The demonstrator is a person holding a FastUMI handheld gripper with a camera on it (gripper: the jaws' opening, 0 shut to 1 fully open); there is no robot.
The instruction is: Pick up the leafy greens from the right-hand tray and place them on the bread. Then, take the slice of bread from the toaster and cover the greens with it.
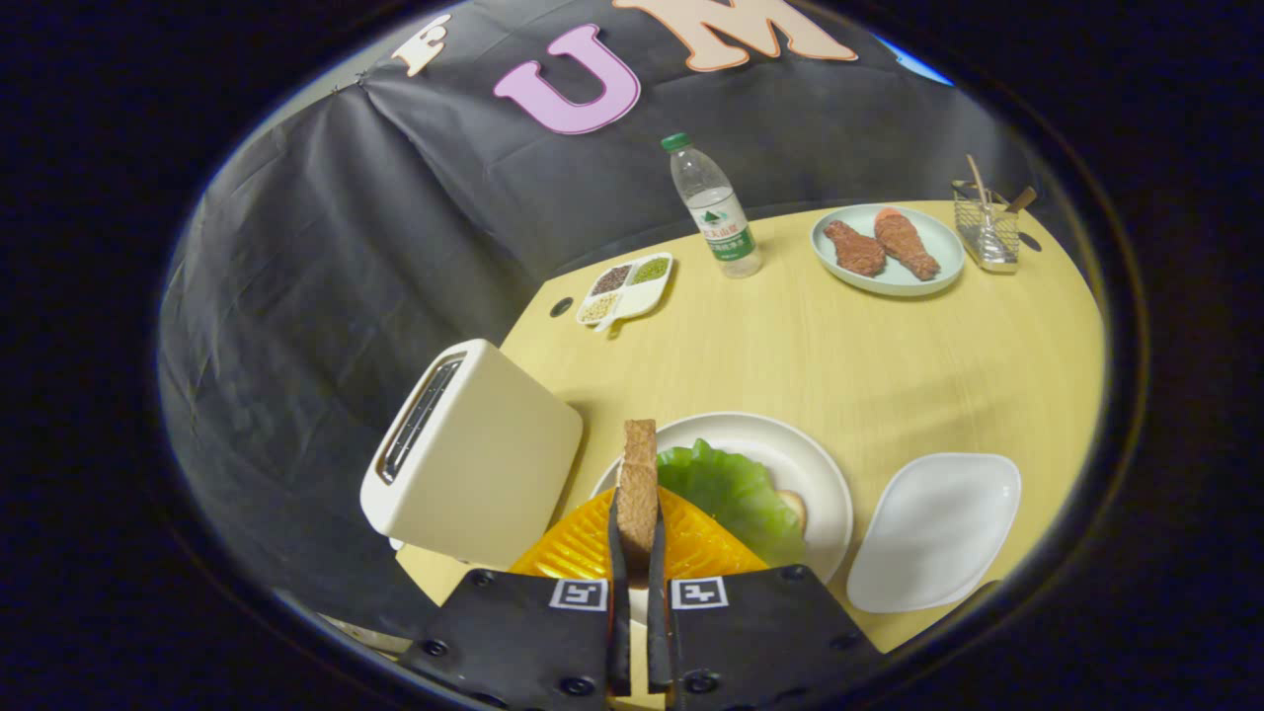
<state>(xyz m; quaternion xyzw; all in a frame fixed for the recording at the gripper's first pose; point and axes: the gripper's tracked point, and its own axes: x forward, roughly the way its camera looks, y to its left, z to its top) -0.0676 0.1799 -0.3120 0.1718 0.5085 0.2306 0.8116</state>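
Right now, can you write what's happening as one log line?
gripper: shut on bread slice | bread: held edge-up over round plate | leafy greens: on plate | toaster: beside plate

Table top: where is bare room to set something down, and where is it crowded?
The table is bare between the bottle, the meat plate and the near round plate. It is crowded near the gripper, shut on the bread slice: toaster, greens and white tray sit close.

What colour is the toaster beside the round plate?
Cream-white; the toaster shows best in the gripper view, just left of the gripper clamping the bread slice.
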